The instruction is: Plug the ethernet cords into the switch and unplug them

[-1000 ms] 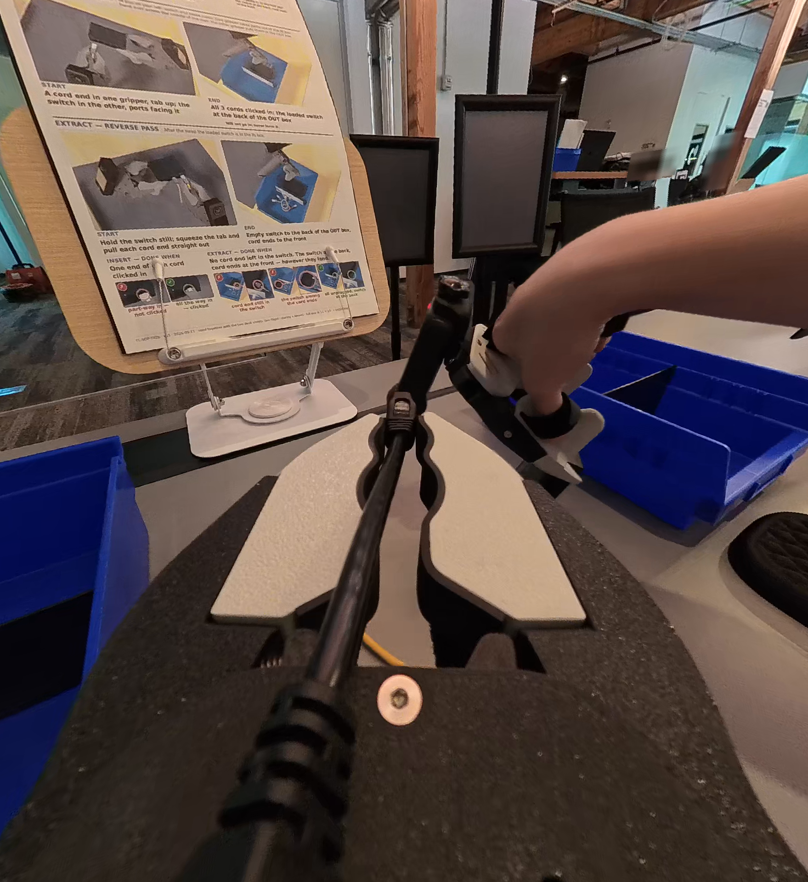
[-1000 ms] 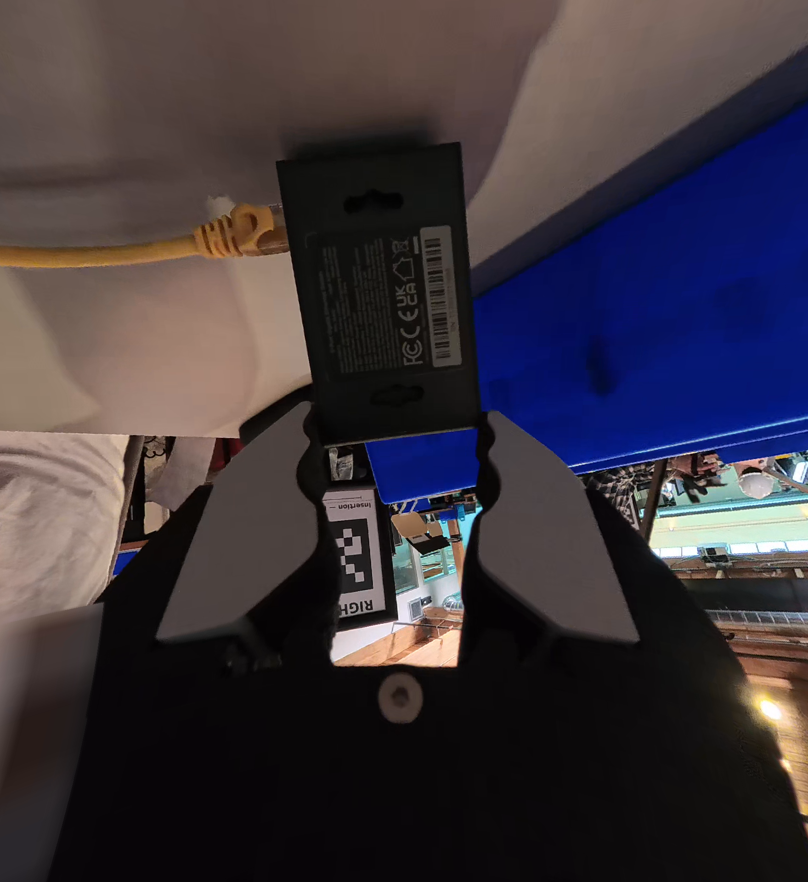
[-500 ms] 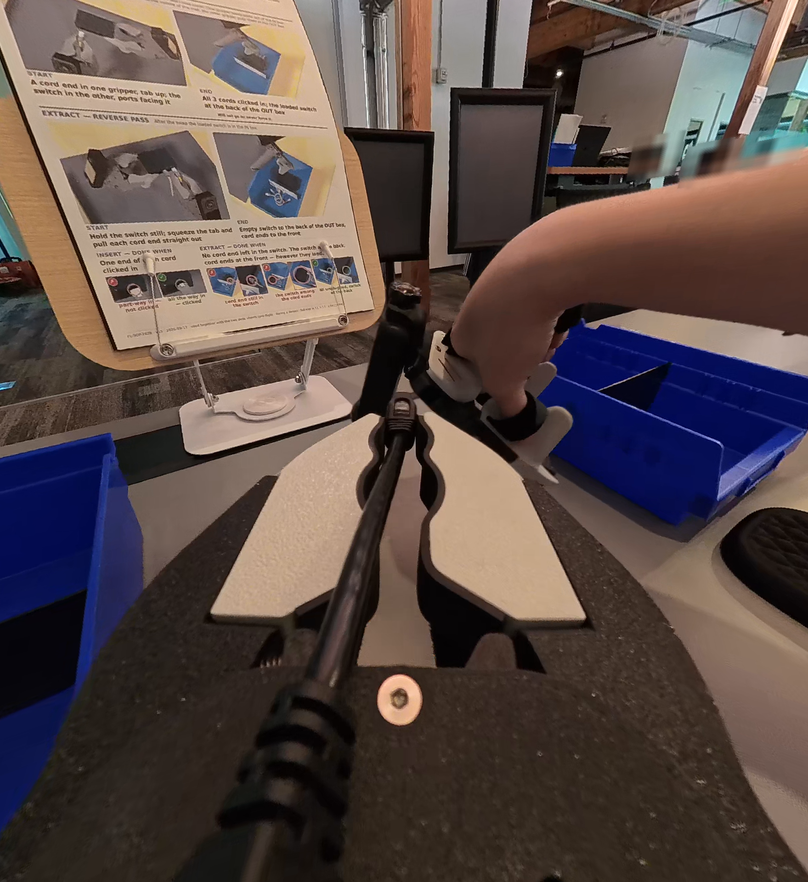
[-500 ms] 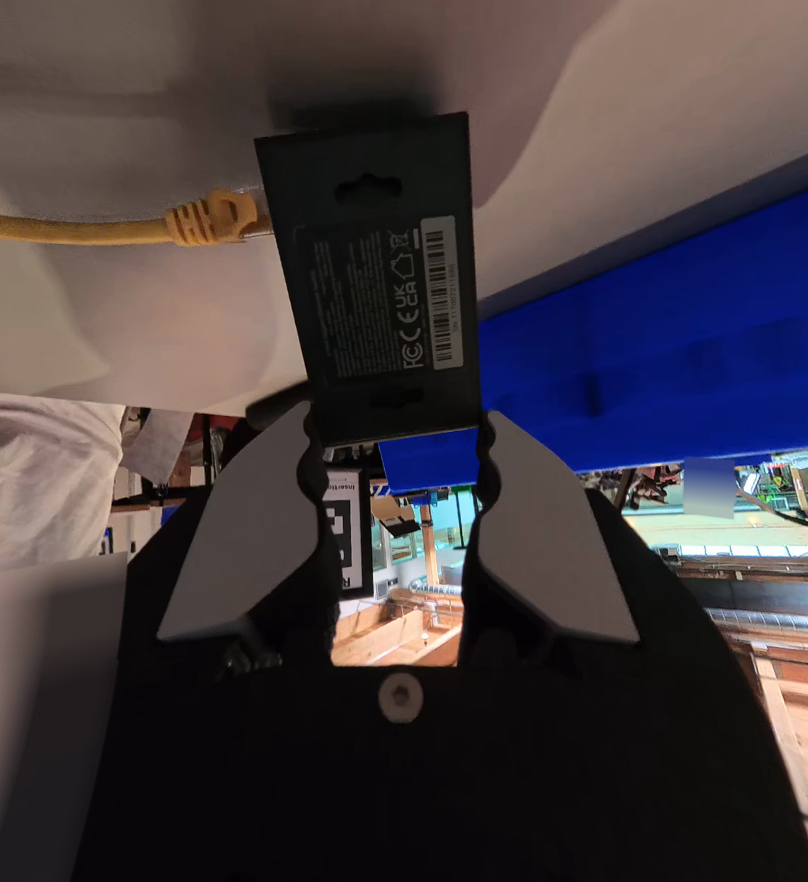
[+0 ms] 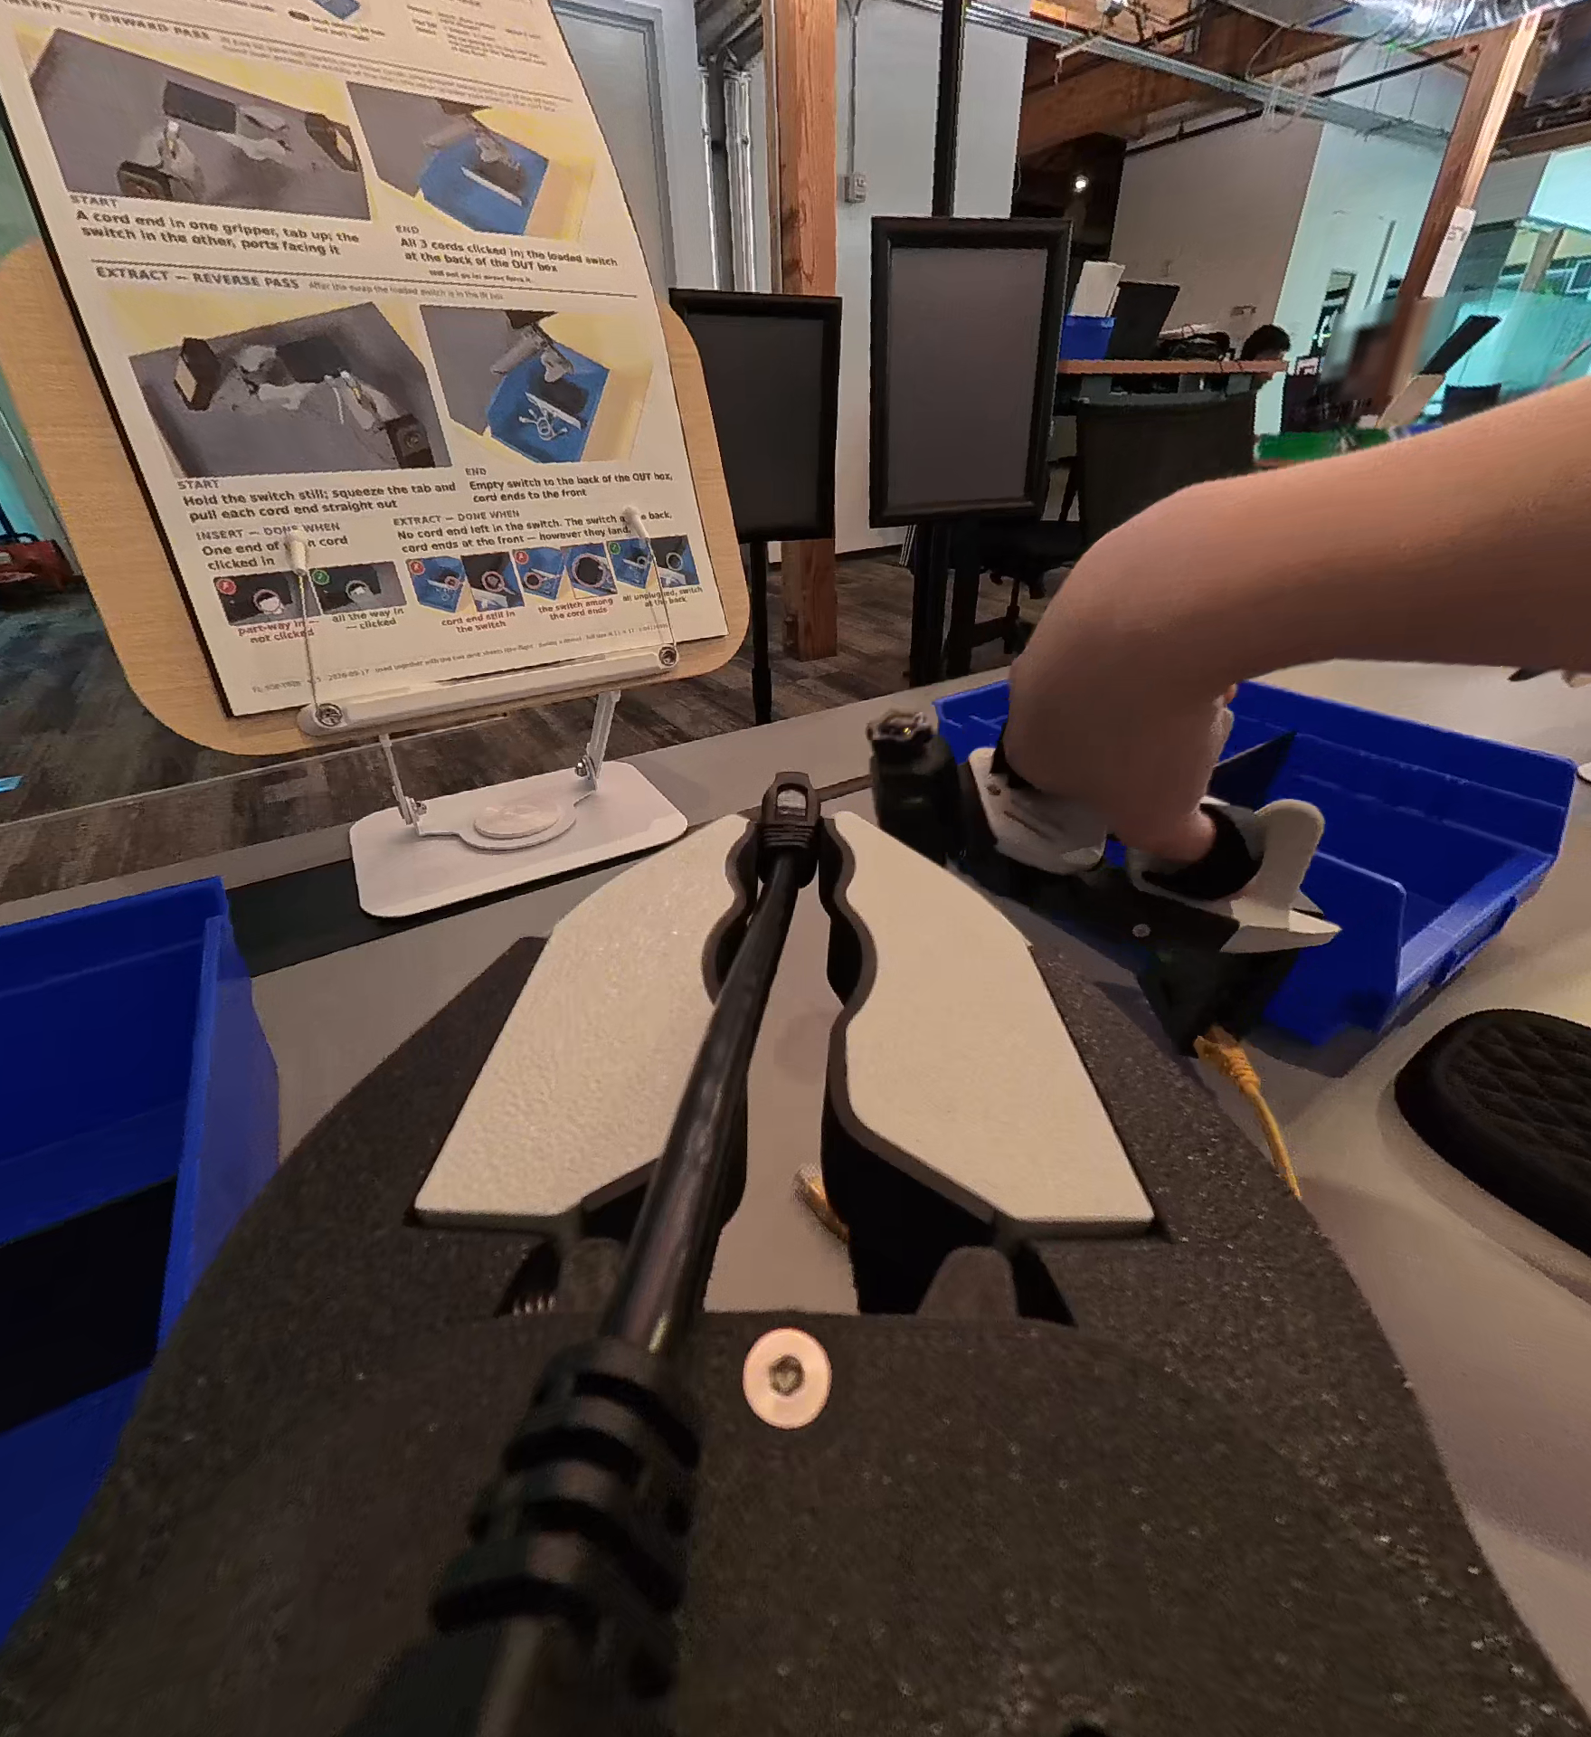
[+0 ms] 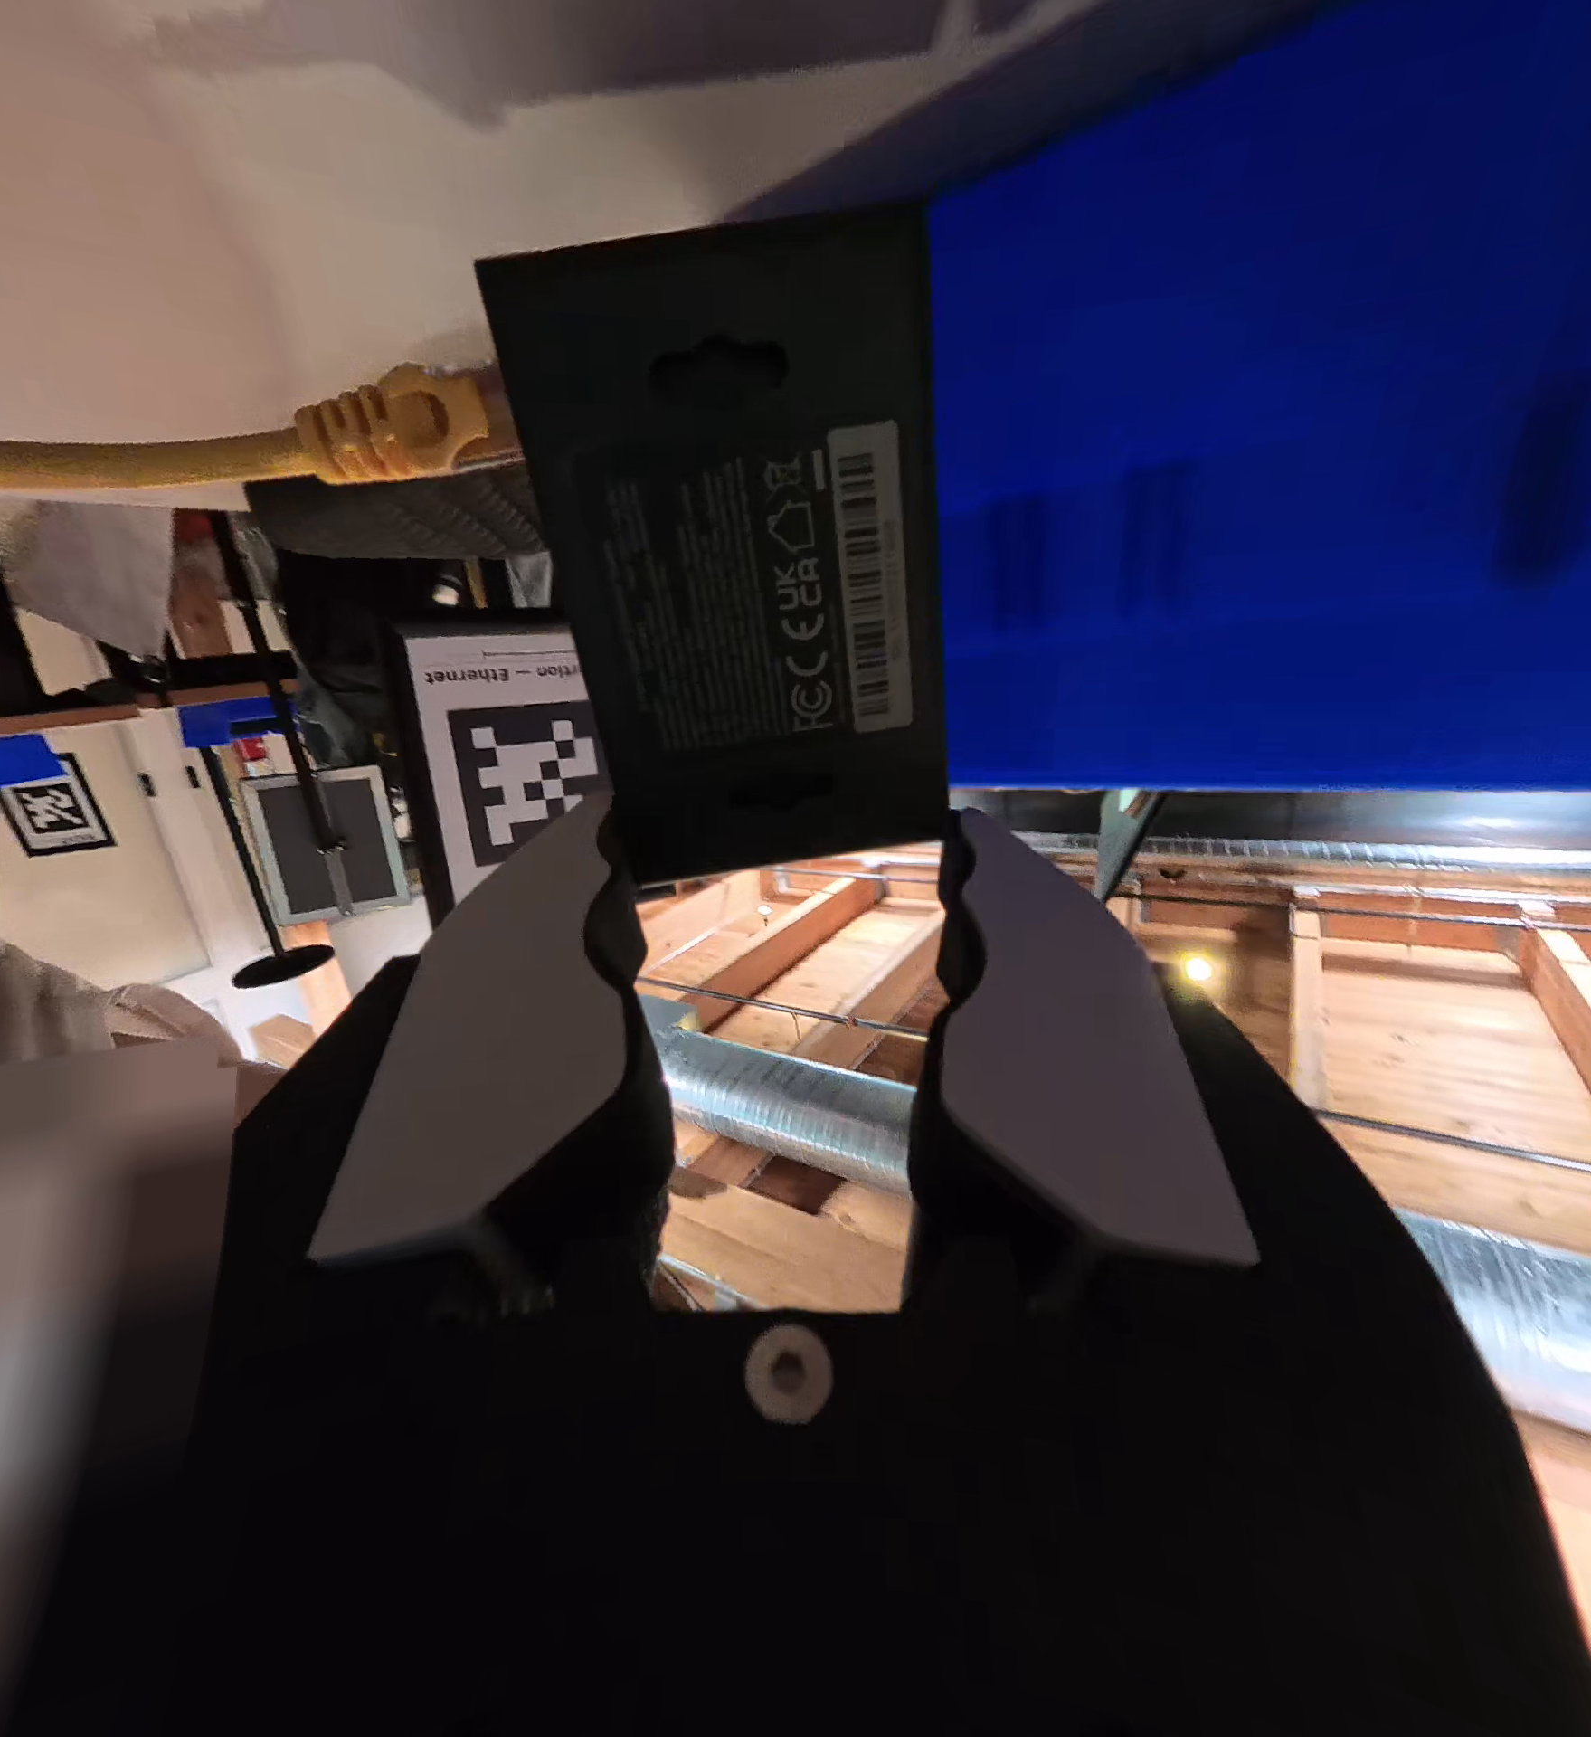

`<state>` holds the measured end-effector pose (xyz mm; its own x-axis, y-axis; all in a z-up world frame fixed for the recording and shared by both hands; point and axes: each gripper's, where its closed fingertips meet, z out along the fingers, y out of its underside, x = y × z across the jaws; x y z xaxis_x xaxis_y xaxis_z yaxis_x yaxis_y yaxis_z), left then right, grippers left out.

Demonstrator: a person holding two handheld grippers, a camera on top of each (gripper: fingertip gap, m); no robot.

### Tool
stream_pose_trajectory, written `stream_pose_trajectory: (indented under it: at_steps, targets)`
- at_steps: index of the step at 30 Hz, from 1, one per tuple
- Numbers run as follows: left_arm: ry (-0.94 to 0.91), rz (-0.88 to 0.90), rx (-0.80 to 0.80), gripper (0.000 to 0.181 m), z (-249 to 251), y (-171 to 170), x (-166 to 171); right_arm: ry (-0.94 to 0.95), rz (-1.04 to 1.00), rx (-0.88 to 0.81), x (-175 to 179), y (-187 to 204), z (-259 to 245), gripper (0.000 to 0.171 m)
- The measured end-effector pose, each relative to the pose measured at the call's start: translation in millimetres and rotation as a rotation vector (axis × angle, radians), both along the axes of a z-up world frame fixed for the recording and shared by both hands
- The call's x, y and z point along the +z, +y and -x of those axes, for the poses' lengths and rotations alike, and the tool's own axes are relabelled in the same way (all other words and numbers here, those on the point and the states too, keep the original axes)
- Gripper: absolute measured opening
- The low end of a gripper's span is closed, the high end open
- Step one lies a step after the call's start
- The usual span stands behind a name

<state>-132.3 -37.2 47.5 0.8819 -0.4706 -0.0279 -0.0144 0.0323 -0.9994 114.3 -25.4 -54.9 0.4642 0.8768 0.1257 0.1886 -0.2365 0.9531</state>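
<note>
My left gripper (image 5: 791, 837) is shut on a black ethernet cord (image 5: 725, 1053). The cord runs back between the fingers and its plug (image 5: 791, 804) sticks out past the tips. My right gripper (image 6: 777, 837) is shut on the end of the black switch (image 6: 754, 545), whose labelled underside faces the camera. A yellow ethernet cord (image 6: 378, 437) is plugged into the switch's left side. In the left wrist view a hand holds the right gripper (image 5: 1205, 959) low and to the right, with the switch (image 5: 1214, 1006) and the yellow cord (image 5: 1242, 1090) hanging beneath it.
A blue bin (image 5: 1430, 846) stands right behind the right gripper and fills the upper right of the right wrist view (image 6: 1289, 423). Another blue bin (image 5: 49, 1081) is at the left. An instruction sheet on a stand (image 5: 350, 376) is at the back. A black pad (image 5: 1543, 1128) lies at the right. Spacing between my two grippers at the tips: around 25 centimetres.
The right gripper has carried the switch, with the yellow cord in it, to the right and down toward the right blue bin. My left gripper still grips the black cord.
</note>
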Motion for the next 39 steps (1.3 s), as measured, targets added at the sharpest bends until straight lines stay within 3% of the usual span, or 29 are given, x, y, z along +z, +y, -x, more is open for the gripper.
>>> stream_pose_trajectory:
  at_steps: [8,20,39]
  targets:
    - [0.009,0.002,0.004,0.011,-1,1,-2,-0.022,0.02,0.074,-20,12,32,0.059]
    - [0.012,0.0,-0.006,0.011,-4,0,-2,0.272,-0.183,0.083,-34,25,53,0.06]
    - [0.015,-0.001,-0.004,0.011,-6,0,-3,0.631,-0.272,0.044,-47,19,55,0.064]
